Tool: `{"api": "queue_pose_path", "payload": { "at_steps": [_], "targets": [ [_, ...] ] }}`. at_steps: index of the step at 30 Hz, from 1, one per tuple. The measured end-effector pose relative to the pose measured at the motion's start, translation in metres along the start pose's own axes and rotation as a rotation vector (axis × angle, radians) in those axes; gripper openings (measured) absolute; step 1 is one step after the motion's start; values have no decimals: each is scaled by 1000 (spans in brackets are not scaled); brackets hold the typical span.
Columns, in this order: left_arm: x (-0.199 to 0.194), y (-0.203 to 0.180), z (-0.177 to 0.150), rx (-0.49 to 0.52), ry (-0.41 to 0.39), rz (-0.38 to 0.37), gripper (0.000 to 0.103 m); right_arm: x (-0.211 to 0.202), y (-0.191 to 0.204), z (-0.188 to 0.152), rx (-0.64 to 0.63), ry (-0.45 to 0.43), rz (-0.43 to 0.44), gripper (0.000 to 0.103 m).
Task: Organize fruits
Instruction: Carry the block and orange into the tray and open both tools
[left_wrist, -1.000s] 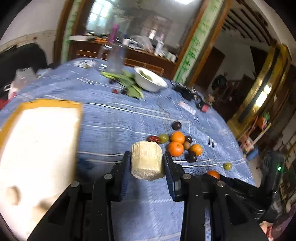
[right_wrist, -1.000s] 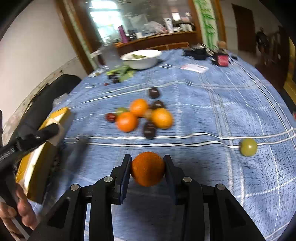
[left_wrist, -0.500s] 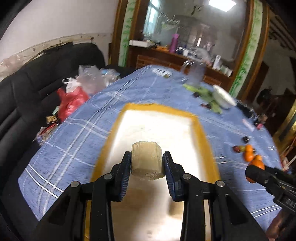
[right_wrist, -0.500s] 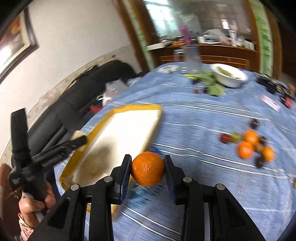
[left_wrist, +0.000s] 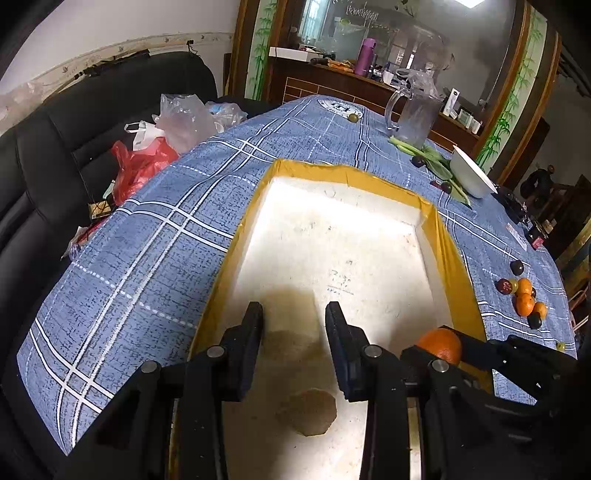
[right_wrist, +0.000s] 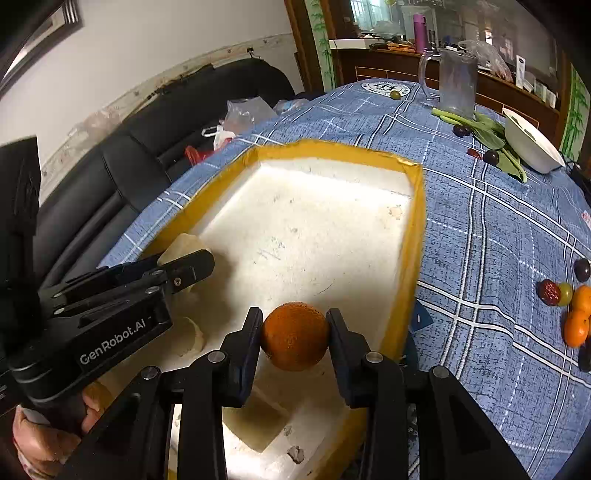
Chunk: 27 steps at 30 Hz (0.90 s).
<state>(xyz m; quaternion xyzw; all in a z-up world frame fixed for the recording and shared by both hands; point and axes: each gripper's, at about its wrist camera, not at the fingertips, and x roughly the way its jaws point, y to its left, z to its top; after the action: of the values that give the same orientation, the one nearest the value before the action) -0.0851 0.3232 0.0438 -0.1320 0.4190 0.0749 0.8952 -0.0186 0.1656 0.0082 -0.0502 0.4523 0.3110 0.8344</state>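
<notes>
A white foam tray (left_wrist: 354, 177) with a yellow taped rim lies on the blue checked tablecloth. My left gripper (left_wrist: 293, 314) hangs low over the tray's near end, shut on a pale fibrous chunk (right_wrist: 181, 243). A second pale chunk (left_wrist: 308, 410) lies on the tray floor beneath it. My right gripper (right_wrist: 294, 332) is shut on an orange (right_wrist: 294, 336) above the tray's near right part, close beside the left gripper. The loose pile of oranges and dark fruits (right_wrist: 576, 314) sits on the cloth to the right of the tray.
A clear jug (left_wrist: 417, 114), leafy greens (right_wrist: 487, 133) and a white bowl (right_wrist: 532, 144) stand at the far right. A lone green fruit (left_wrist: 353, 117) lies at the far edge. Plastic bags (left_wrist: 147, 155) rest on a black sofa left. A person's hand (right_wrist: 40, 439) holds the left gripper.
Both grippers have swung left from the fruit pile to above the tray, each keeping its load. The left one has sunk toward the tray floor.
</notes>
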Motion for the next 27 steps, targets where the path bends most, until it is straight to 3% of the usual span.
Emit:
{"api": "queue_pose_path", "payload": {
  "at_steps": [2,10,19,27],
  "targets": [
    [-3,1,0,-7,-4,-10,37,1,5,0,-23,-4,-7,39],
    [-36,-6,-4,-10,-75,1,64,-7,12,-8,-37,-29,-5,43],
    [-89,-47,-25,54,-192,8,72,-68,-8,-28,48,-165,24,55],
    [-129,-89,-44,164,-302,32,83,-114,-28,-62,87,-255,-60,65]
  ]
}}
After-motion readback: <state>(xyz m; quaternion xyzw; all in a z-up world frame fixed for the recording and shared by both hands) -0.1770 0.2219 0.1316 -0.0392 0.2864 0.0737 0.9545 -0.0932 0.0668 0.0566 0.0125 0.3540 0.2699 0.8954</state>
